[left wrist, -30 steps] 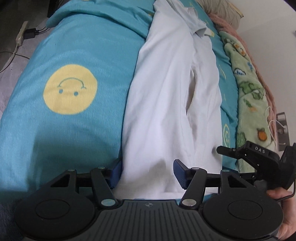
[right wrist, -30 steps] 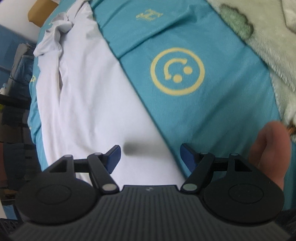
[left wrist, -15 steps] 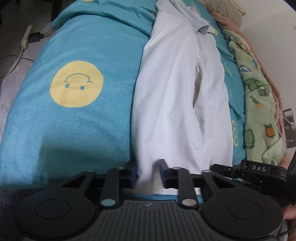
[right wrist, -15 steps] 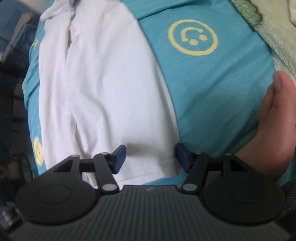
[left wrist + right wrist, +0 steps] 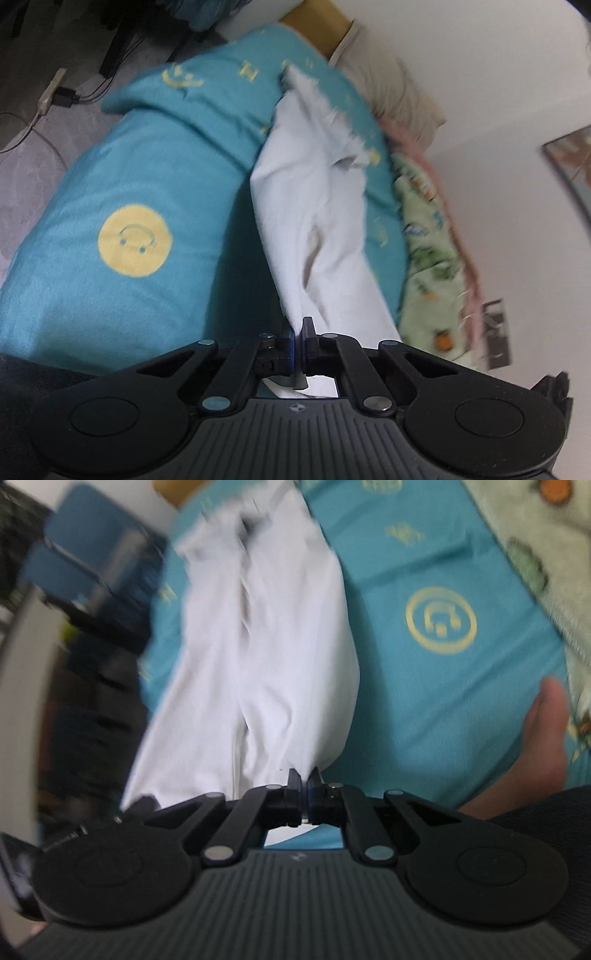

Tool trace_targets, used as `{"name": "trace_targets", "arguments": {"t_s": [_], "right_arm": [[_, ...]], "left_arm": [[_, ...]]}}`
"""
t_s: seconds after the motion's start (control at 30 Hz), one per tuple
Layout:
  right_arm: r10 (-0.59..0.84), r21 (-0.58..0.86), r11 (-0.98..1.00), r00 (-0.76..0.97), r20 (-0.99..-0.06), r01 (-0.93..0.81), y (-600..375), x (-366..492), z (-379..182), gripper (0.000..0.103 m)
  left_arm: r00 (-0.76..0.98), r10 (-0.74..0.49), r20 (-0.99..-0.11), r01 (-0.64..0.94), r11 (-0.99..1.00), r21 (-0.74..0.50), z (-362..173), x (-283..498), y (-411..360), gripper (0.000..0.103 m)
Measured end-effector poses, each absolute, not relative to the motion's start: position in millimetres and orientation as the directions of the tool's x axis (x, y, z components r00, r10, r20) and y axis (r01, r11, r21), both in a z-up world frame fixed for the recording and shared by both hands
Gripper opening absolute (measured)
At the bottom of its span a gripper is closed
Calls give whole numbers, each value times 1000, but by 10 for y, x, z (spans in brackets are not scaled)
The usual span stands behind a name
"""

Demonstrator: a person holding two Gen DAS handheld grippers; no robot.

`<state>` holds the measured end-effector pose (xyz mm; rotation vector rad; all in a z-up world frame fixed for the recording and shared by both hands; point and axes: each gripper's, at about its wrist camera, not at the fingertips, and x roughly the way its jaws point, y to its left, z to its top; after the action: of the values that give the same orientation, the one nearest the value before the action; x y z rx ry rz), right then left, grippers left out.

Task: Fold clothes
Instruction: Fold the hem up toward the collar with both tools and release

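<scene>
A white garment [image 5: 314, 206] lies lengthwise on a teal blanket [image 5: 140, 155] with yellow smiley faces. My left gripper [image 5: 300, 330] is shut on the garment's near hem at its left corner, and the cloth rises from the bed into the jaws. In the right wrist view the same white garment [image 5: 273, 635] stretches away from me. My right gripper [image 5: 304, 781] is shut on its near hem at the right corner. Both views are motion-blurred.
A green patterned fleece blanket [image 5: 432, 258] lies along the bed's right side by the white wall. A pillow [image 5: 391, 85] sits at the far end. A power strip and cables [image 5: 55, 96] lie on the floor at left. A bare foot [image 5: 543, 734] rests on the teal blanket.
Both grippers have closed on the garment's near hem and lifted it. The cloth now hangs taut from the jaws and both cameras have tilted upward.
</scene>
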<state>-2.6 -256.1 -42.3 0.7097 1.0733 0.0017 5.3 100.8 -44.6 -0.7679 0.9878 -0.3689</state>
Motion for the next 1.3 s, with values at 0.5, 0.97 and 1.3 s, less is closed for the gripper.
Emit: {"name": "trace_targets", "arguments": {"t_s": [0.5,0.97,1.3], "right_arm": [[349,666,717,721,-599,207,-2975,-661,506,5],[248,648,729,796,-553,223,-2995,-297,426,6],[195,595,776,818,-541,208,-3090,1002,6,6]], "left_arm": [[607,-637,-475,26,614,-789,612,-884,811,2],[639,-489,-594,12,778,-628,851,-55,419,3],[674,-400,-621,18,849,-528,329,1331,139,3]]}}
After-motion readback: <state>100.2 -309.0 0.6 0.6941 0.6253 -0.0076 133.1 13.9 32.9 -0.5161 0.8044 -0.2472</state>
